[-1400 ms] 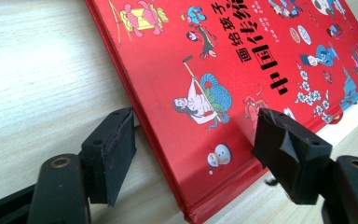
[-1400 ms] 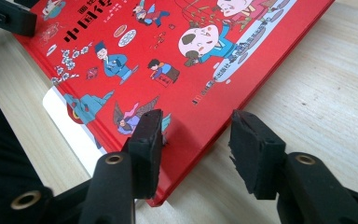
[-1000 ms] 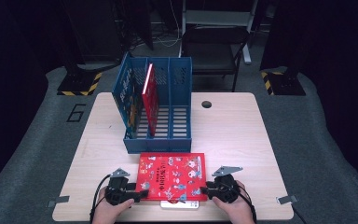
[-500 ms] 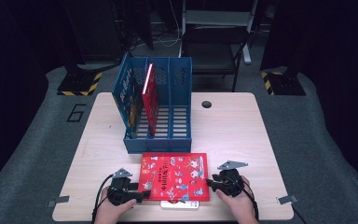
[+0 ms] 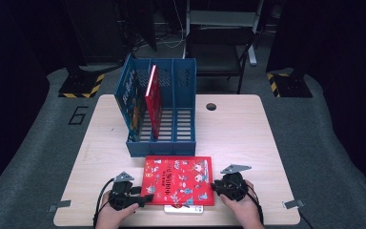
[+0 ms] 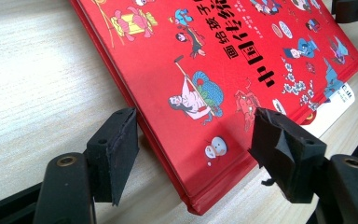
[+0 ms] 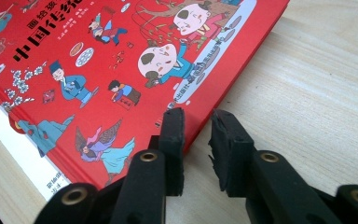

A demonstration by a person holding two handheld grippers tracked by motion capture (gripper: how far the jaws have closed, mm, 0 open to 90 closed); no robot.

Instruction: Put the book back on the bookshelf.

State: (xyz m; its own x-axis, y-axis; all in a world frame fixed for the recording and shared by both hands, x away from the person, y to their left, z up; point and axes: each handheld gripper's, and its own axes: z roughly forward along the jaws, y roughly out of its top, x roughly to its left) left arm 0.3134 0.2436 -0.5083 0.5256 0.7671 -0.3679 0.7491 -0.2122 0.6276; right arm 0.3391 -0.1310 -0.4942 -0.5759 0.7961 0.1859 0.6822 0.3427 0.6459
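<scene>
Red book lies flat on the counter at the near edge, just in front of the blue file rack, with a thin white booklet poking out under its near side. My left gripper sits at the book's near-left corner: in the left gripper view the jaws are spread wide and the corner of the book lies between them, one jaw off the spine edge, the other over the cover, neither clamped. My right gripper is at the book's right edge: in the right gripper view the jaws are nearly together with a narrow gap, one jaw on the cover edge of the book, the other on bare counter, gripping nothing. Versus half a second ago: book looks the same, both grippers roughly where they were, right one maybe a touch closer to the edge. A second red book stands upright in the rack.
</scene>
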